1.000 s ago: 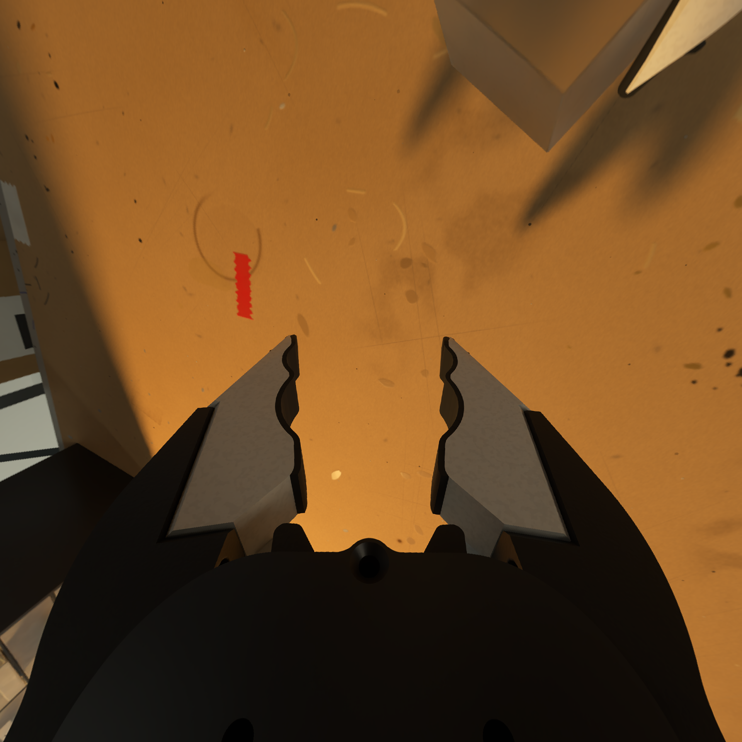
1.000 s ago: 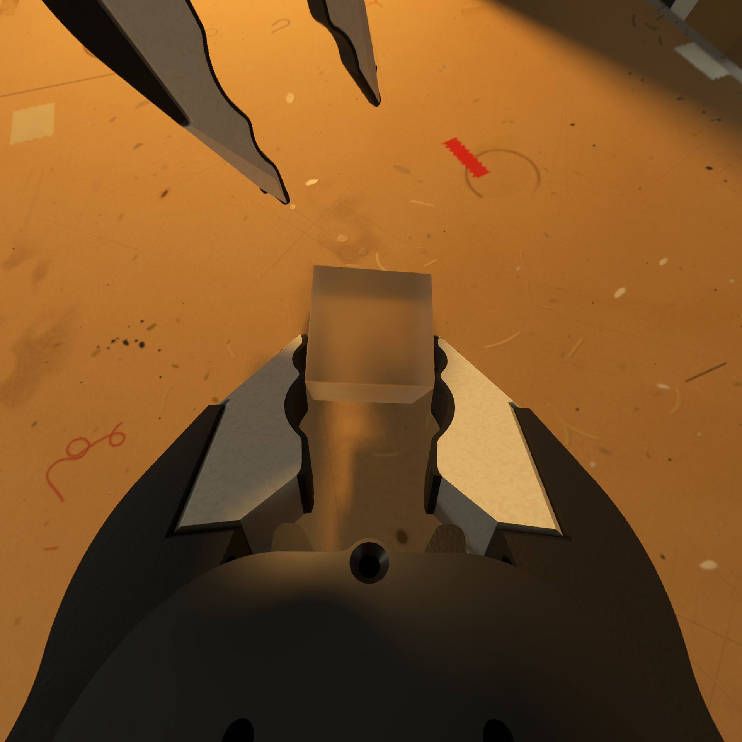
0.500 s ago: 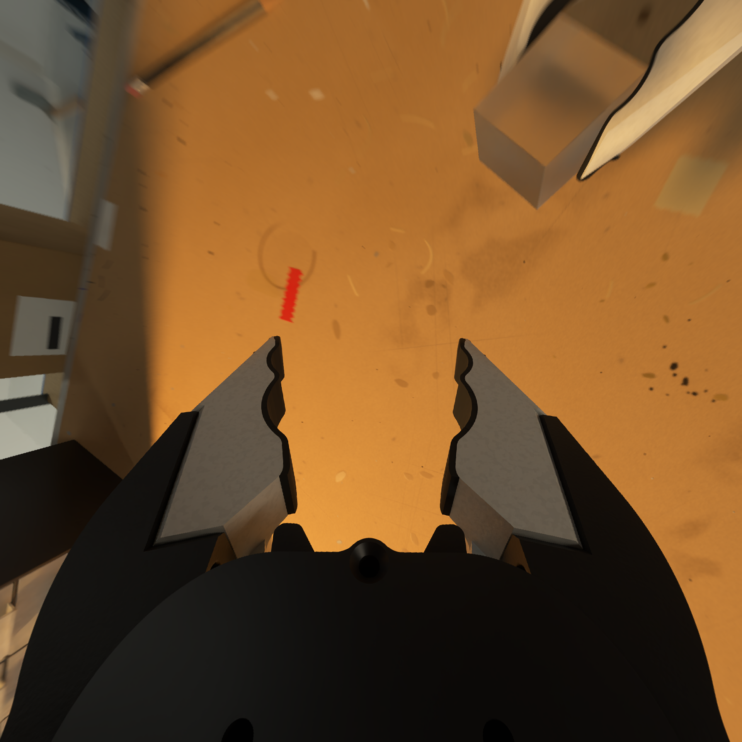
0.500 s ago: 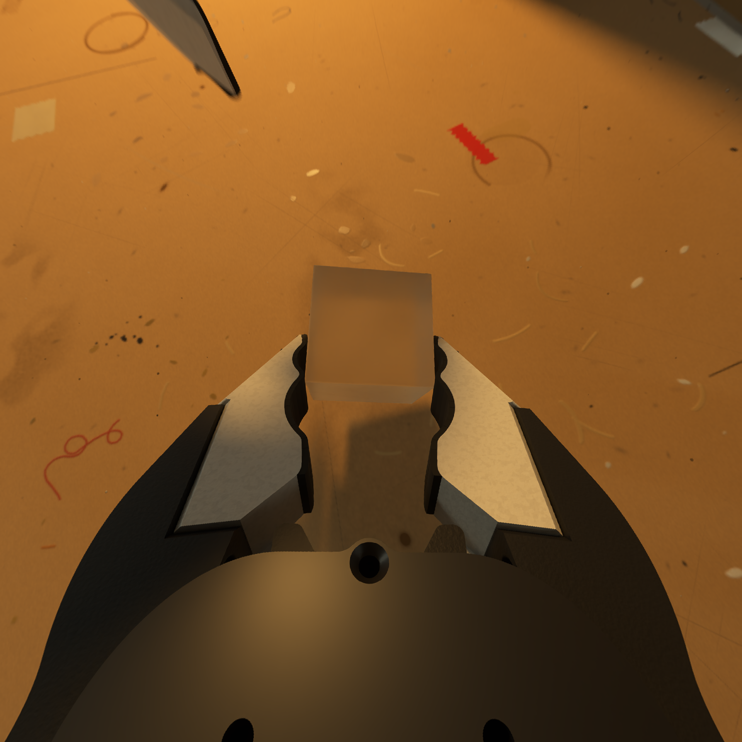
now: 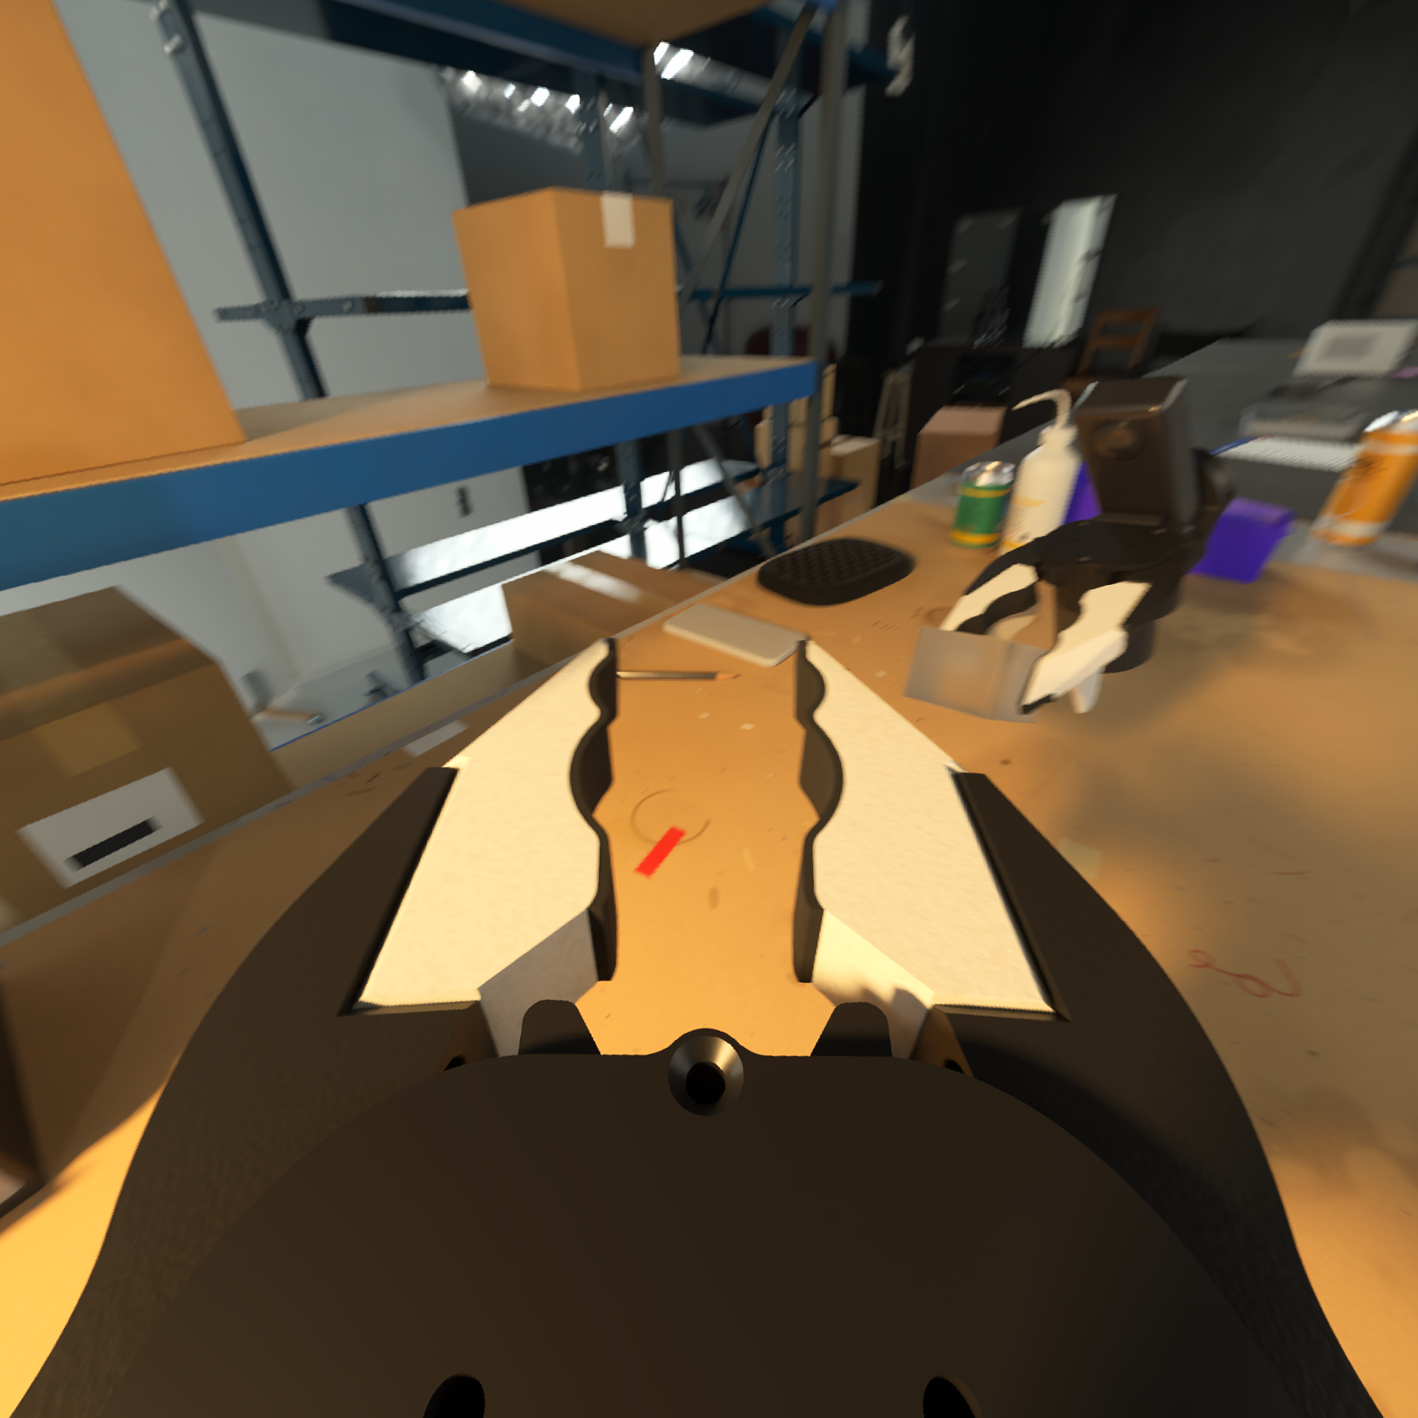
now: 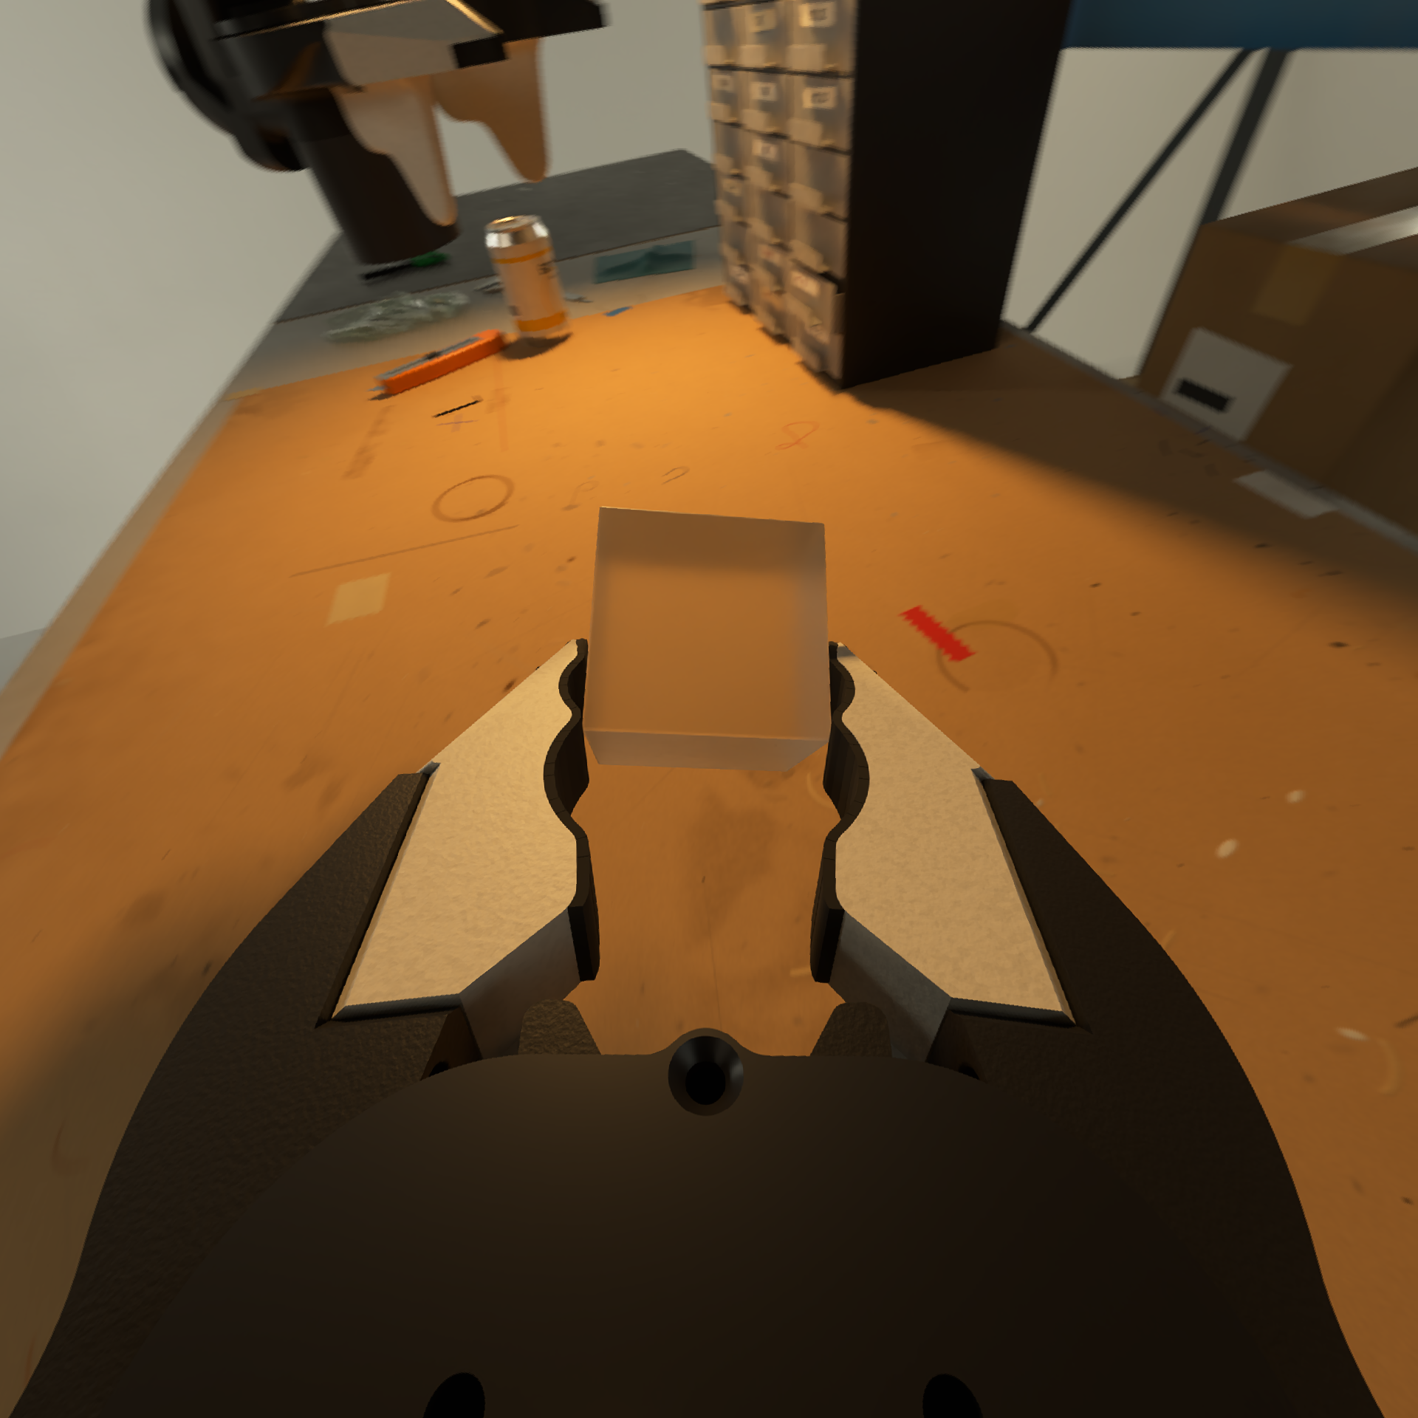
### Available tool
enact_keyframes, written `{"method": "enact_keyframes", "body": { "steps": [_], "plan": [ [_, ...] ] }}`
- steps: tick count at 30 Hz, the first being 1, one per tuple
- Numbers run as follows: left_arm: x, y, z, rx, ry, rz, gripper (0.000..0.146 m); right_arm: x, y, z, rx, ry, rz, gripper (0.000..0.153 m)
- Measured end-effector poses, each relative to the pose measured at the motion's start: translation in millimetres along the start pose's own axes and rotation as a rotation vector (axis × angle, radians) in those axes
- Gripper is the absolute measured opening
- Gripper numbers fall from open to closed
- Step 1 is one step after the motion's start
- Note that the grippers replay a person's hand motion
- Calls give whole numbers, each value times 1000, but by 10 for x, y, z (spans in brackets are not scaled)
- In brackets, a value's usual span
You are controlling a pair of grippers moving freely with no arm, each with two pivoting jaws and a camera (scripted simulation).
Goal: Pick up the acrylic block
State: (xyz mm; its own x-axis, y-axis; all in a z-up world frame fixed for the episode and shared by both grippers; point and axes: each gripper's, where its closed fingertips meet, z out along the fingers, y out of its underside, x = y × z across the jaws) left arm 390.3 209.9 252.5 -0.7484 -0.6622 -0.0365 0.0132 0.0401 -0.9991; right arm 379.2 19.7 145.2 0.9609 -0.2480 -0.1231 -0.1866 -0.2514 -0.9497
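The acrylic block (image 6: 706,637) is a clear, frosted cube held between the fingertips of my right gripper (image 6: 706,652), clear of the orange table top (image 6: 690,430). In the left wrist view the block (image 5: 959,679) shows at the right, gripped by the right gripper (image 5: 994,660) above the table. My left gripper (image 5: 706,660) is open and empty, with only the table between its fingers. In the right wrist view it hangs at the top left (image 6: 487,188), well apart from the block.
A red tape strip (image 6: 936,633) lies right of the block. An orange can (image 6: 529,276), an orange knife (image 6: 441,361) and a dark drawer cabinet (image 6: 844,176) stand at the far edge. A green can (image 5: 981,506), white bottle (image 5: 1040,483), black pad (image 5: 835,568), pencil (image 5: 675,675) and shelving with cardboard boxes (image 5: 568,291) lie beyond.
Both wrist views have tilted up from looking down at the table to looking across it. The left gripper has drawn away from the block. The right gripper stays shut on the block, now higher.
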Motion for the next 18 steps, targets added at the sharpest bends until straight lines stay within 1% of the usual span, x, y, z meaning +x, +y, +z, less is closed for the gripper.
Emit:
{"method": "enact_keyframes", "body": {
  "steps": [2, 4, 5, 7, 10, 12, 16, 18],
  "plan": [
    [47, -83, -94, 65, 84, -32, 21, -13, -159, 130, -17, 80, -25, 61],
    [55, -142, -178, 118, 129, -44, 2, -84, -247, 321, -54, 80, -96, 61],
    [26, -162, -210, 129, 121, -38, 0, -85, -247, 423, -104, 77, -124, 61],
    [-25, -208, -266, 142, 105, -33, 0, -10, -200, 604, -240, 106, -155, 61],
    [2, -297, -330, 184, 158, -77, 0, 44, -150, 776, -366, 115, -165, 61],
    [18, -300, -347, 180, 184, -90, 0, 64, -139, 812, -402, 140, -177, 61],
    [-36, -252, -342, 135, 143, -57, 0, 54, -68, 826, -451, 127, -162, 61],
    [-10, -248, -330, 133, 157, -62, 0, 77, -20, 830, -476, 136, -171, 61]
  ]
}}
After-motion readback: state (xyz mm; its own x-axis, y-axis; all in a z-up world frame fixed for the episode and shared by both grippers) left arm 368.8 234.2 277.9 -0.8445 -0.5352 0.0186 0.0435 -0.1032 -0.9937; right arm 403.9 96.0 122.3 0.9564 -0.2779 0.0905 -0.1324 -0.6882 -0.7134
